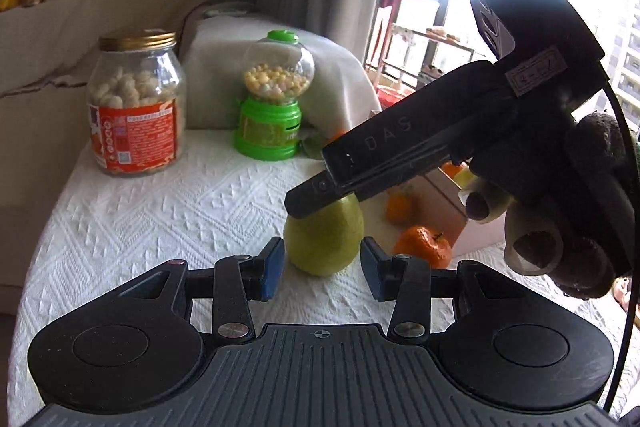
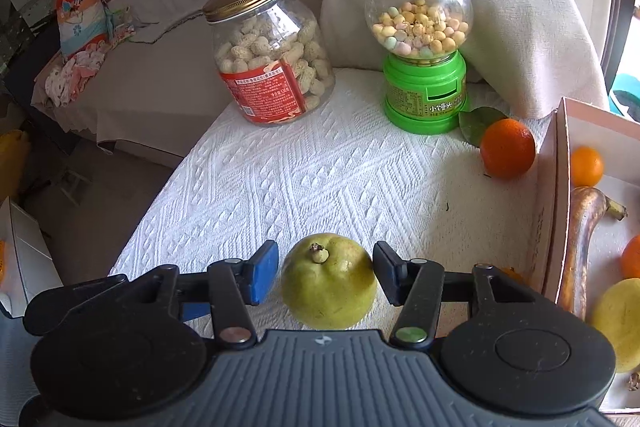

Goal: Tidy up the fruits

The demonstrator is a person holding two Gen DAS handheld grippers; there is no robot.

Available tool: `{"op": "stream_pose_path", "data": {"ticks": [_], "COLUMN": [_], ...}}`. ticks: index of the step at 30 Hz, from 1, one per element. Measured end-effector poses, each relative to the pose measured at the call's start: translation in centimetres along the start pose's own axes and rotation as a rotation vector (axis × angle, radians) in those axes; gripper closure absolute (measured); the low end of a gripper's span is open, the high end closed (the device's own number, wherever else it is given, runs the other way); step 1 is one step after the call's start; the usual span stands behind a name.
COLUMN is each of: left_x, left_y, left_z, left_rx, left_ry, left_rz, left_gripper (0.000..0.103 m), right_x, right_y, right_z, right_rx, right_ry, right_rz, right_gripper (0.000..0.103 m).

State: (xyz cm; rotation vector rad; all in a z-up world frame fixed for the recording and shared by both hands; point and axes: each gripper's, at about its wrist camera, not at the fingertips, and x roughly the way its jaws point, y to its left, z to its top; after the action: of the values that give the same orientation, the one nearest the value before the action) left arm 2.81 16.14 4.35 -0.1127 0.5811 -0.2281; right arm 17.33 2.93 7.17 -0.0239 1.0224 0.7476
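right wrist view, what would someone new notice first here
The green pear stands out first, upright on the white textured cloth between the jaws of the right tongs, whose pads do not seem to touch it. Behind it stand a peanut jar and a green candy dispenser, with a loose orange beside a box of fruit at the right.

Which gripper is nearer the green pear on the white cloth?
Right. The right gripper straddles the pear, its fingers flanking both sides without visibly pressing. The left gripper hangs just short of the pear, jaws open, fruit beyond its fingertips.
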Motion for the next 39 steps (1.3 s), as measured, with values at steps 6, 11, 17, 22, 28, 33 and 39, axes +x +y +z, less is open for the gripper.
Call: {"op": "stream_pose_path", "data": {"ticks": [6, 11, 17, 22, 28, 33, 39], "left_x": [1.8, 3.1, 5.2, 5.7, 6.0, 4.9, 2.3], "left_y": [-1.1, -2.0, -2.9, -2.7, -0.9, -0.5, 0.4], "left_z": [2.1, 3.3, 3.3, 3.1, 3.6, 2.9, 1.7], "left_rx": [0.057, 0.116, 0.157, 0.17, 0.059, 0.022, -0.046], "left_ry": [-0.01, 0.014, 0.071, 0.068, 0.066, 0.039, -0.014], "left_rz": [0.035, 0.058, 0.068, 0.082, 0.052, 0.013, -0.03], "left_gripper": [0.057, 0.057, 0.053, 0.049, 0.047, 0.051, 0.051], "right_x": [-3.2, -9.1, -12.1, -12.2, -9.5, -5.3, 2.1], "right_y": [-2.2, -2.9, -4.0, -5.3, -4.7, -2.5, -2.1], "right_z": [0.0, -2.1, -4.4, -5.0, -3.8, 1.3, 6.7], "right_rx": [0.086, -0.018, -0.132, -0.137, -0.192, -0.343, -0.386], "right_ry": [-0.081, -0.286, -0.407, -0.403, -0.313, -0.159, 0.034], "right_rz": [0.009, -0.221, -0.447, -0.426, -0.407, -0.376, -0.414], "right_gripper": [0.041, 0.028, 0.02, 0.018, 0.018, 0.04, 0.046]}}
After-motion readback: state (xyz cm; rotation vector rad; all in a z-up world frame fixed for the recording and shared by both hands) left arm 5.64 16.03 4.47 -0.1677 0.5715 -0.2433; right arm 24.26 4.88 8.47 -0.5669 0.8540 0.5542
